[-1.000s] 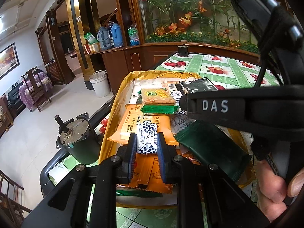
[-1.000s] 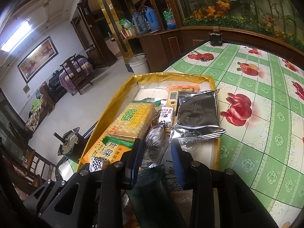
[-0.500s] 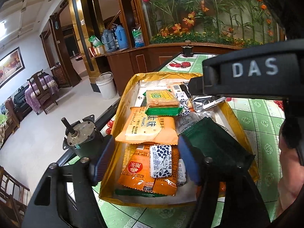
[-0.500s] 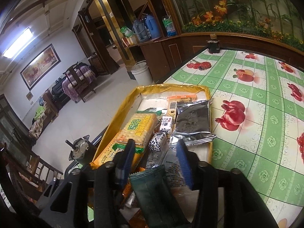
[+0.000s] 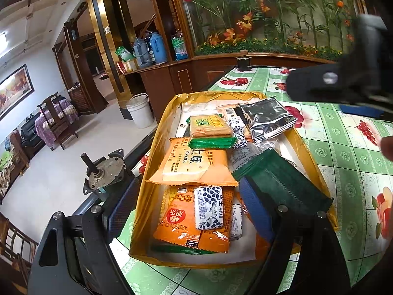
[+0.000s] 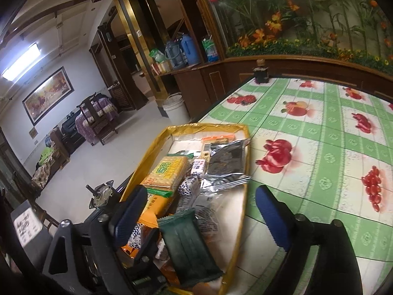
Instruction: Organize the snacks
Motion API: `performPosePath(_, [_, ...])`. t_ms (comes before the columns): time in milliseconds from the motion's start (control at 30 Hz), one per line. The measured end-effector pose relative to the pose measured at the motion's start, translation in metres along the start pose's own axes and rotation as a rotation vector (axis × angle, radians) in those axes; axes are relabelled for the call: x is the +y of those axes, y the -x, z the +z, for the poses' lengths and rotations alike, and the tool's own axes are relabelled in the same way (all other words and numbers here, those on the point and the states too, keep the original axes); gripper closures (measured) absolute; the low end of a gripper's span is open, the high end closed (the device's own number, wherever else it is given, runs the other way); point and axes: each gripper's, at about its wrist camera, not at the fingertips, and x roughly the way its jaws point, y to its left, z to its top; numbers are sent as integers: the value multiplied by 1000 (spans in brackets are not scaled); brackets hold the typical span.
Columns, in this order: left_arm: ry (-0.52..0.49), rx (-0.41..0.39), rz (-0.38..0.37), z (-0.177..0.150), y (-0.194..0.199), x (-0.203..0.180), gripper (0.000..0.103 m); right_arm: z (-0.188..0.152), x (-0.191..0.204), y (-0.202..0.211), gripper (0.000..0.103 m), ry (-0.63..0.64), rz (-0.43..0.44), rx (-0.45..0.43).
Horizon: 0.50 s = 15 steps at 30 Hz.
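Snacks: crinkly foil and plastic packets heaped in shallow gold tray (image 5: 157,147) on glossy fruit-print surface (image 6: 319,147); left gripper (image 5: 189,209) and right gripper (image 6: 196,211) fingers just spread wide, gripping nothing; flat dark-green ridged packet (image 6: 186,245) lies between right fingers.

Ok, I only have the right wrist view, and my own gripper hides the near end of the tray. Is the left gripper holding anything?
Observer: No. The left gripper has just been opening its jaws. A blue-spotted white packet lies between them, clear of both pads.
Operator: What is that packet resting on?
Observer: It lies flat on an orange packet with a red clover logo, at the near end of the tray.
Operator: Is there anything under the orange one?
Observer: Yes, the edge of a green packet shows beneath it, by the tray's near wall.
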Motion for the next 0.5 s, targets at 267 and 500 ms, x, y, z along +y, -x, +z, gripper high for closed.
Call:
performPosePath(267, [-23,-38,15,-9,17,-22,18,-17,-24,36,4,22,-39,-57])
performPosePath(500, [-25,-49,19,-11,28,-28,18,-42,-49,59,2,37,-51,-59])
